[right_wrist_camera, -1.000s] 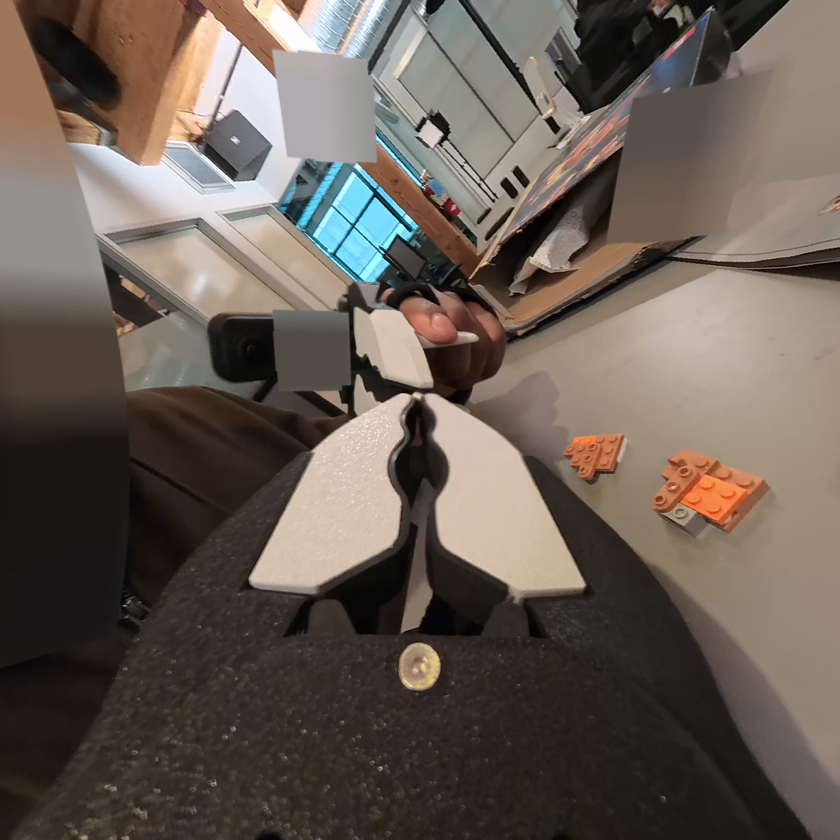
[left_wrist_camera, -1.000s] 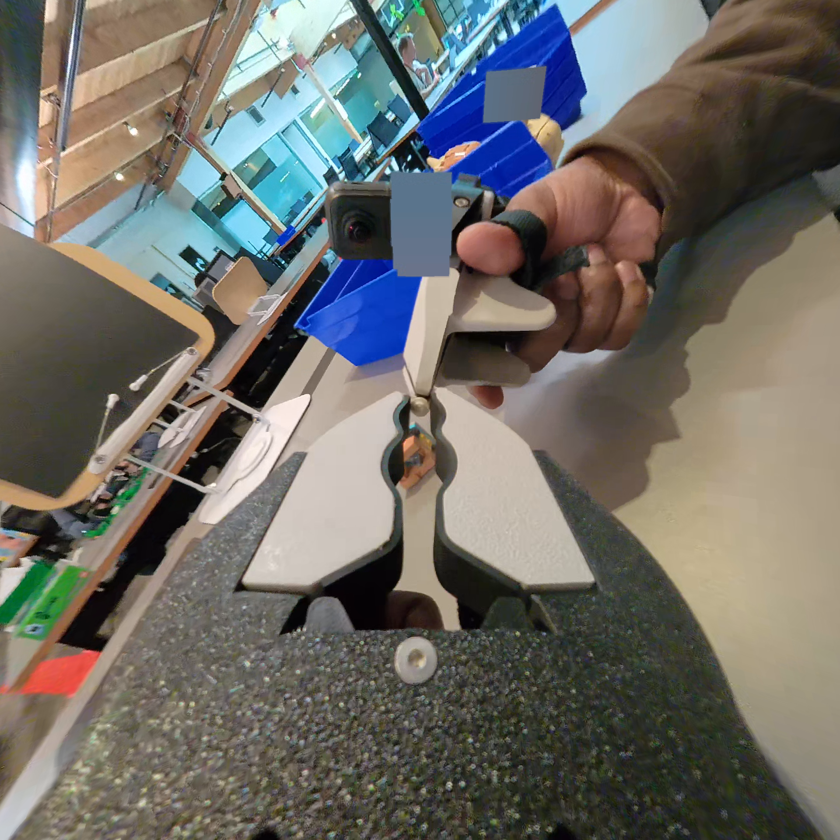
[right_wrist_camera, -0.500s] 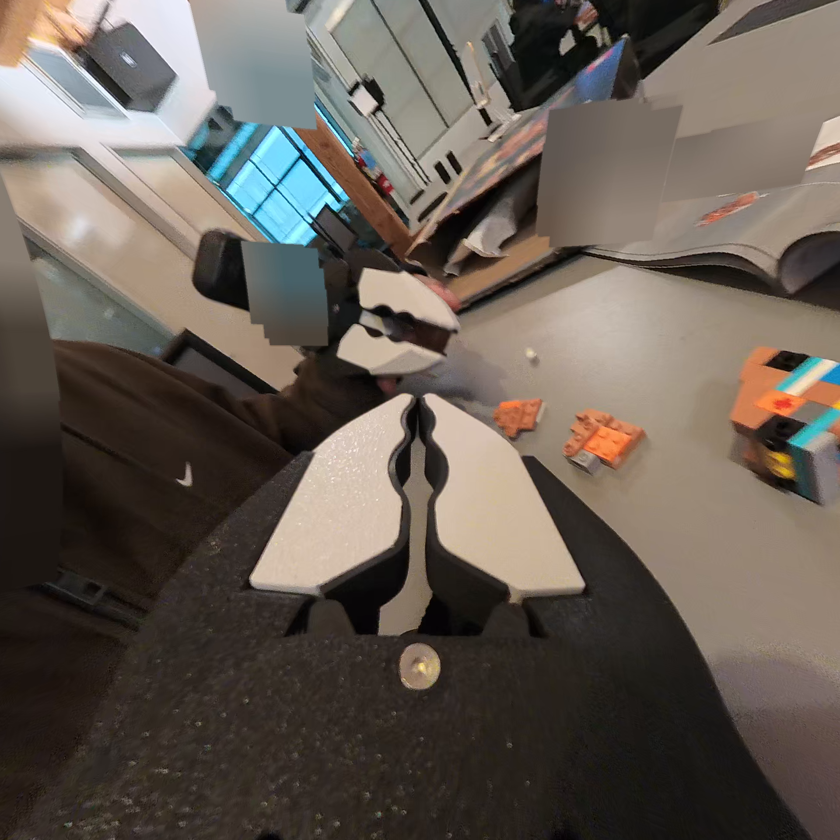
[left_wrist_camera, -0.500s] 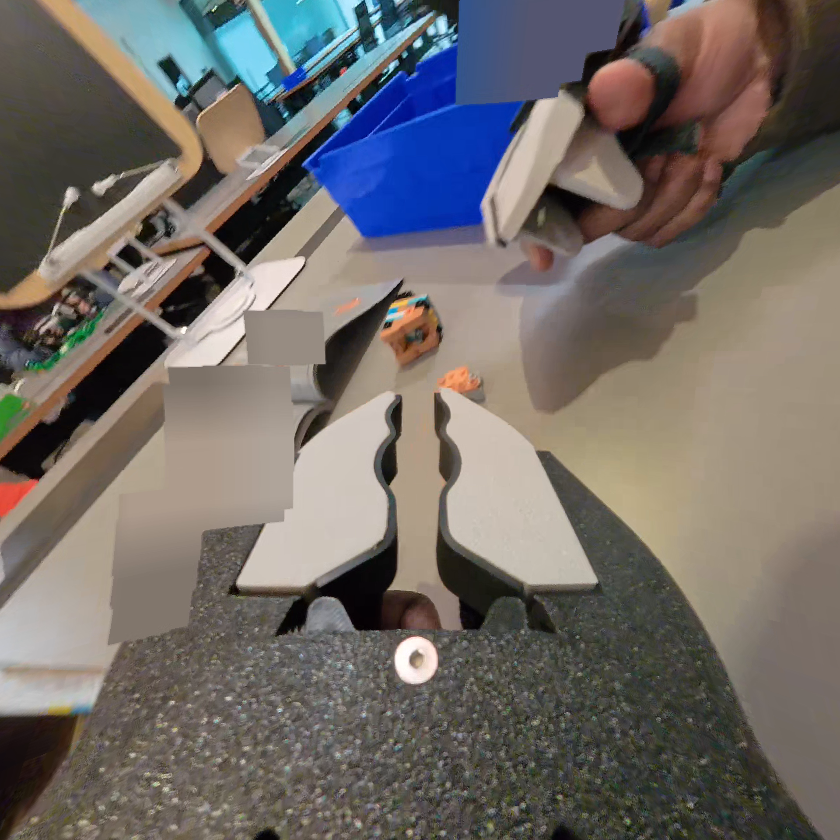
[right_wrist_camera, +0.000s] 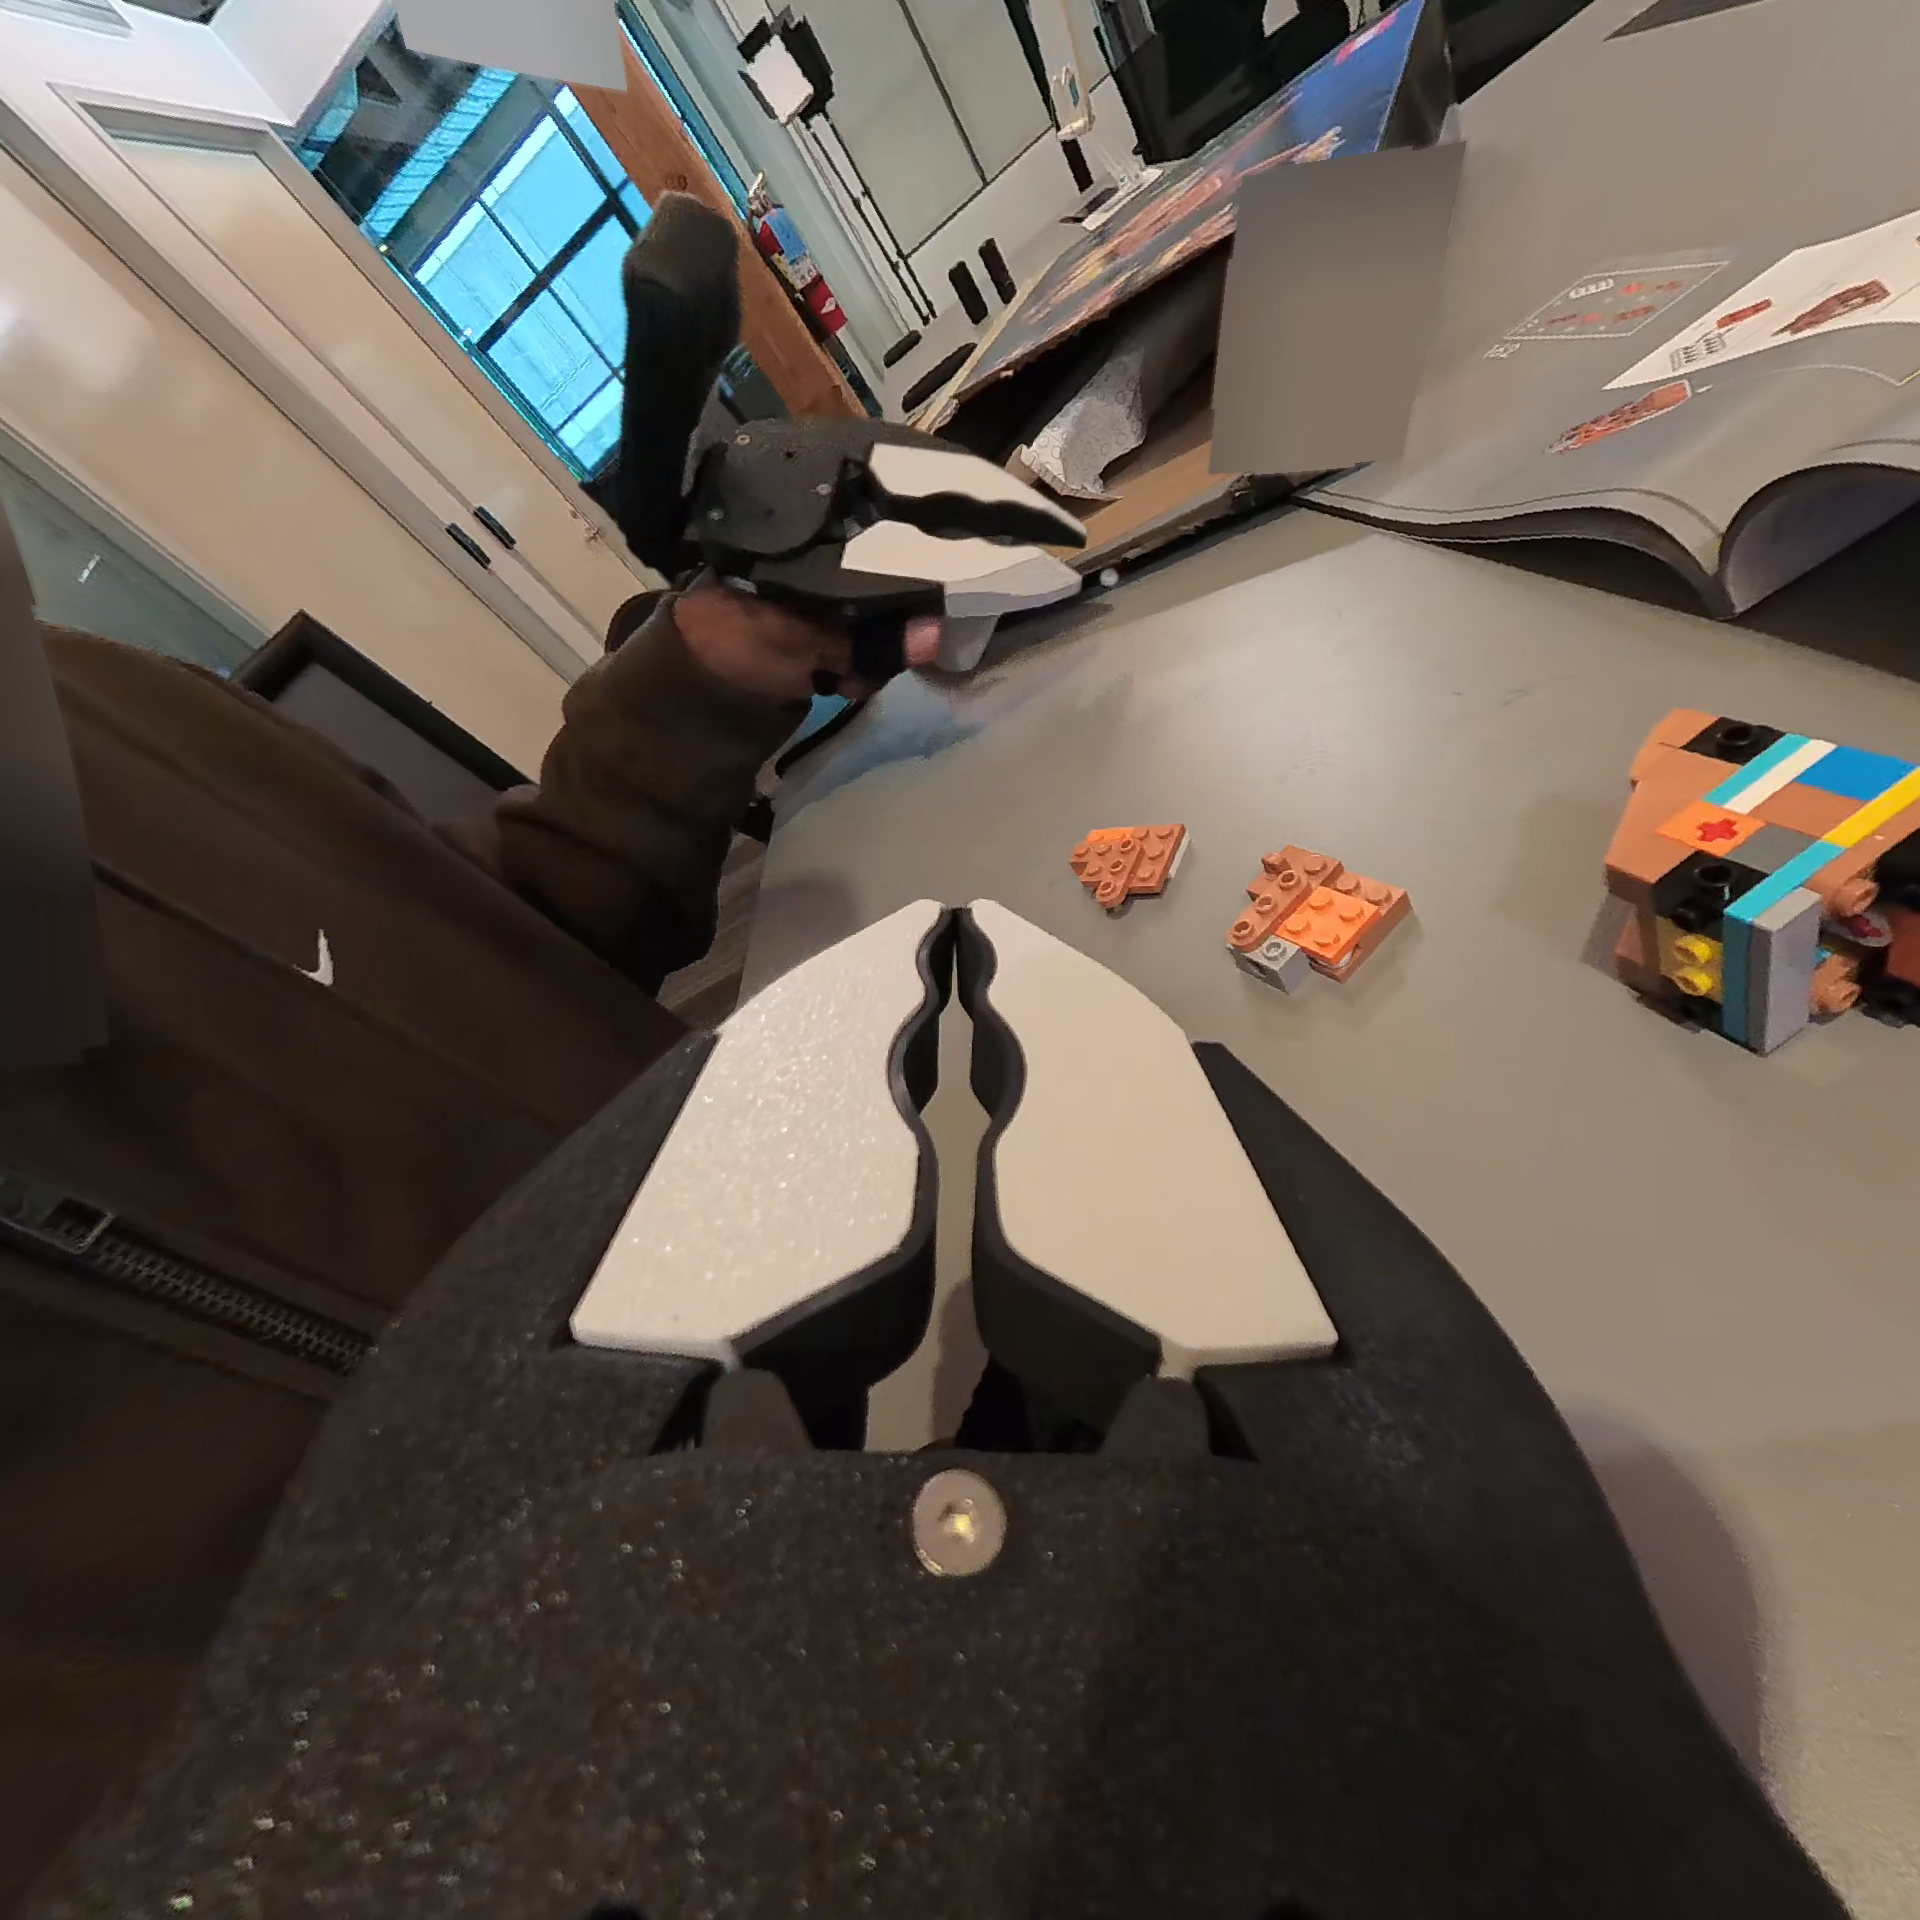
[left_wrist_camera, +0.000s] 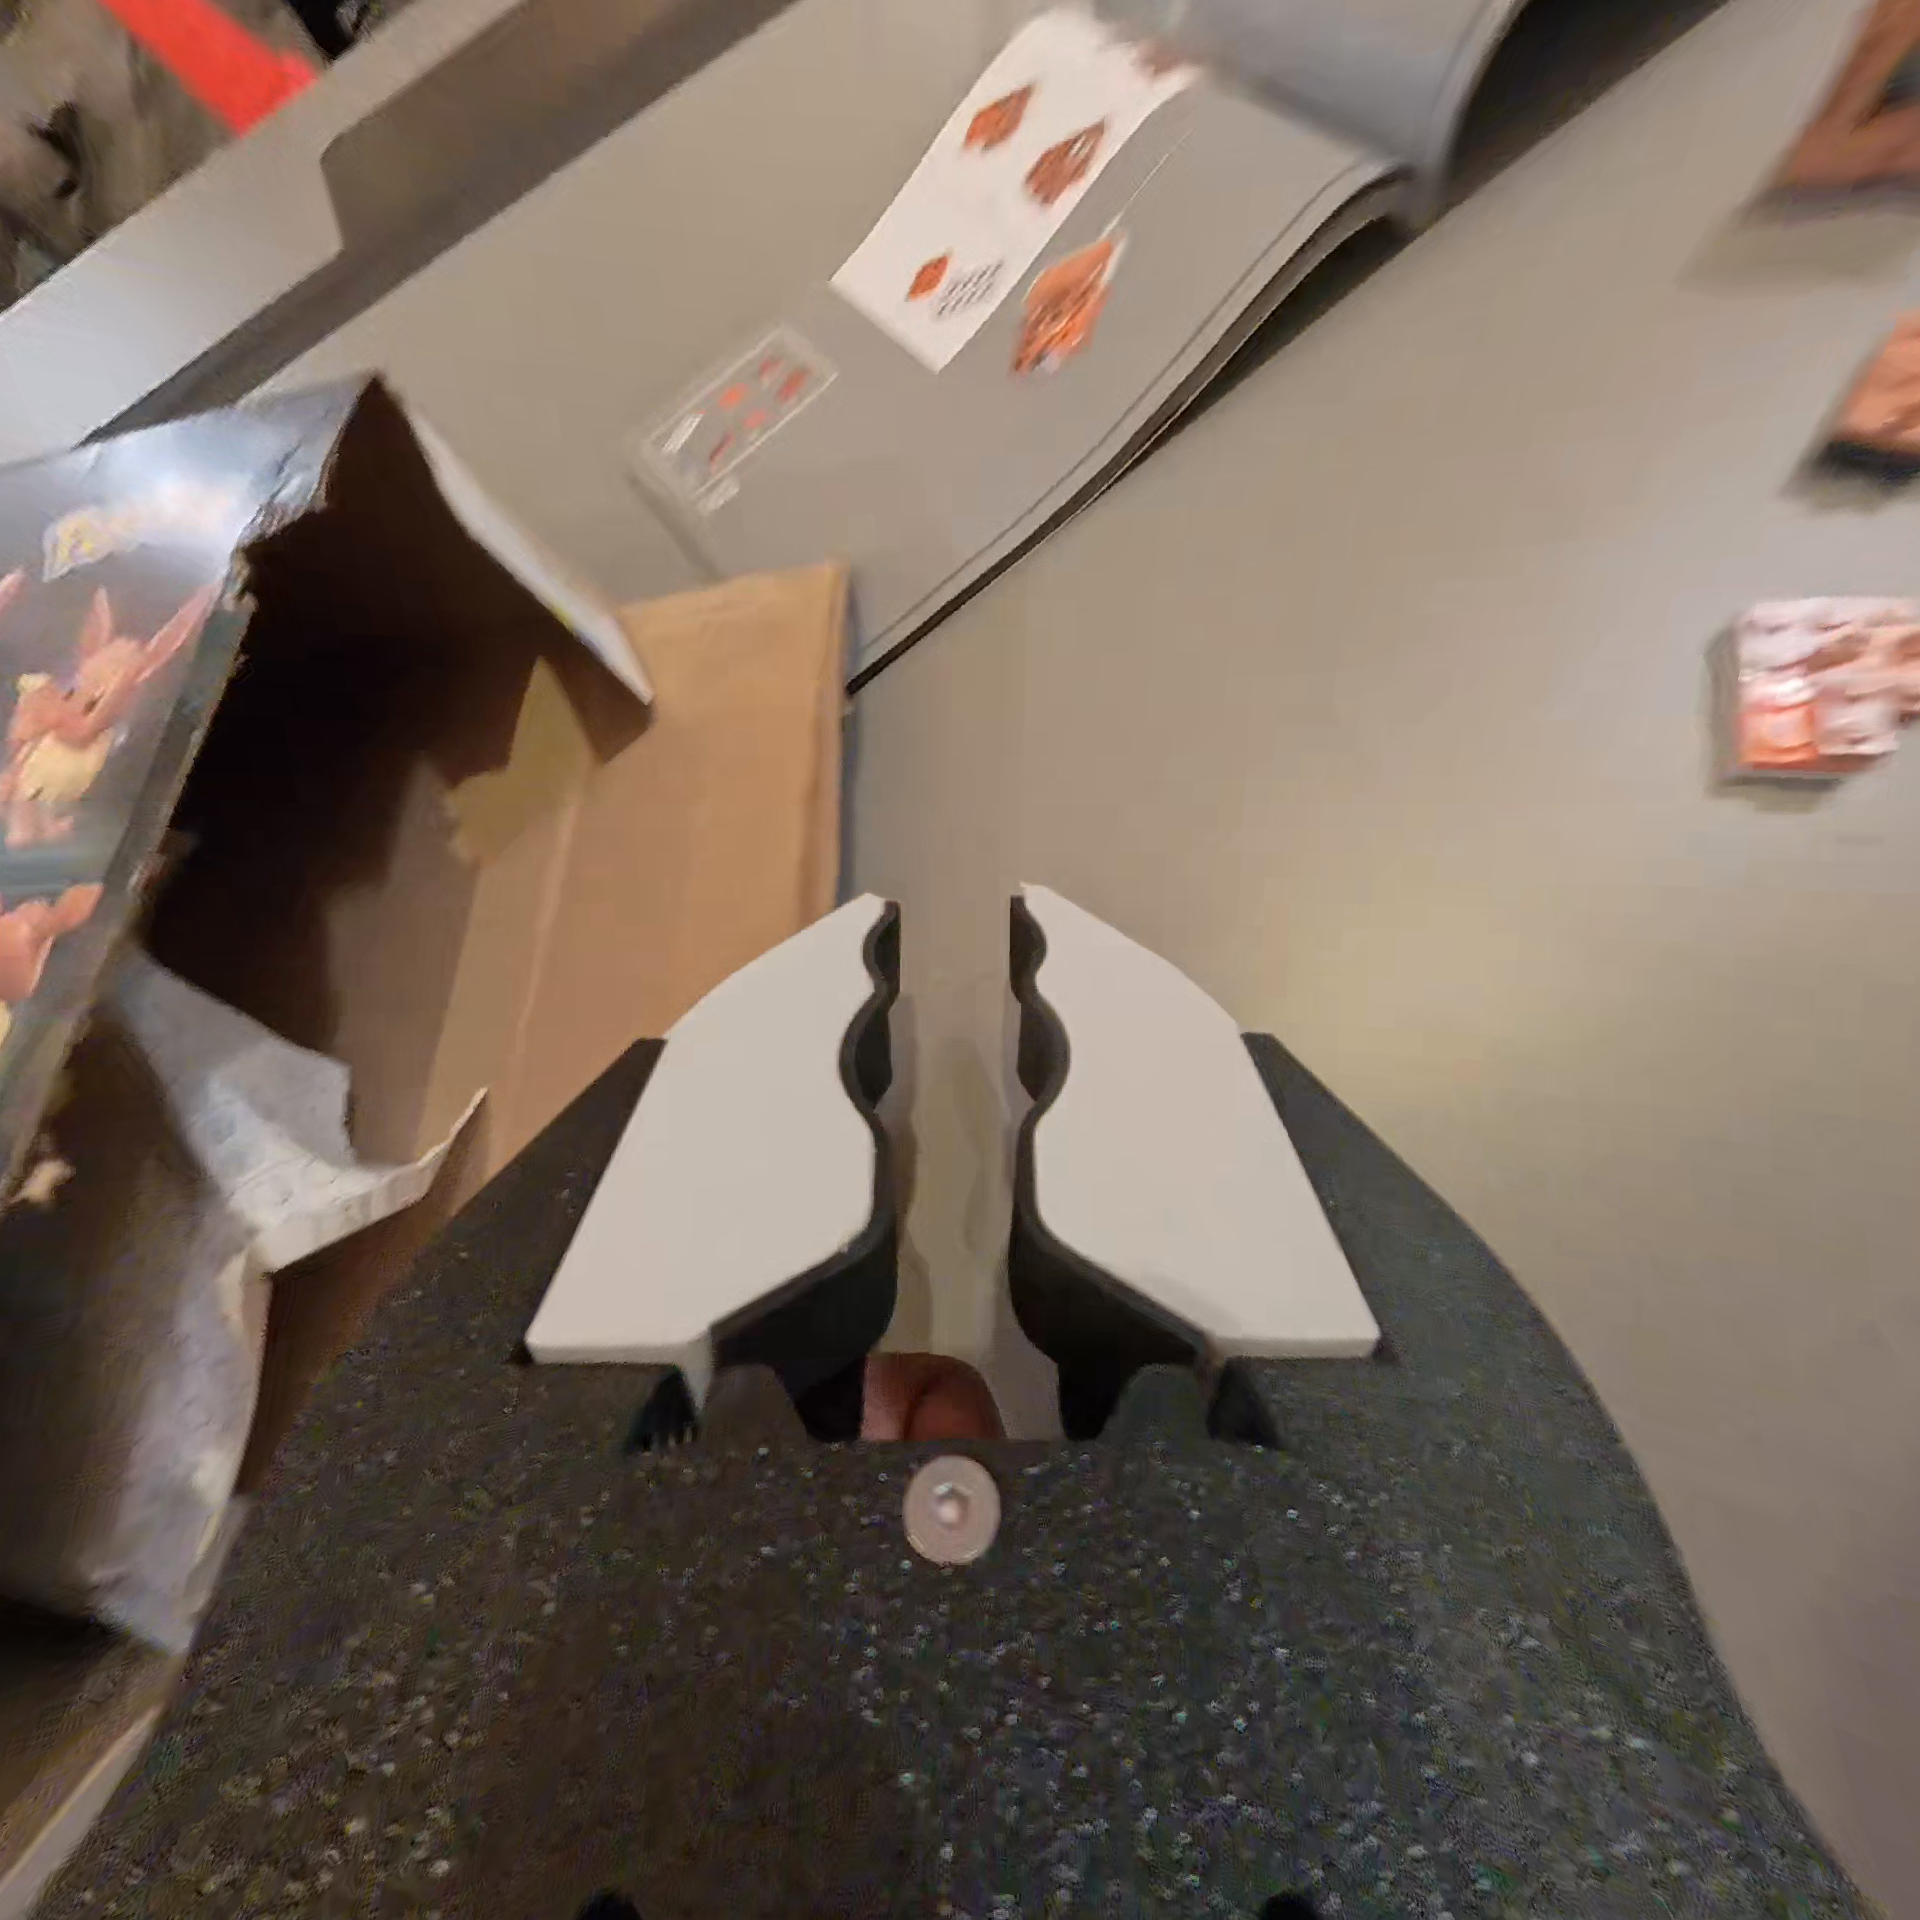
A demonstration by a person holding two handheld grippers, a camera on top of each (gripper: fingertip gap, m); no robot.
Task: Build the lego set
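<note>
Both tools are empty and held above the grey table [right_wrist_camera: 1351,1299]. The left gripper [left_wrist_camera: 954,914] has its fingers narrowly parted, nothing between them, and points toward the open instruction booklet [left_wrist_camera: 1195,270] and the torn box [left_wrist_camera: 343,748]. The right gripper [right_wrist_camera: 954,912] has its fingers almost touching at the tips, also empty. The lego parts lie apart on the table: a small orange plate [right_wrist_camera: 1130,860], an orange sub-assembly [right_wrist_camera: 1317,921] and the larger multicoloured block [right_wrist_camera: 1766,883]. Judged step: consulting the booklet between placements. The next move calls for picking up one orange piece.
</note>
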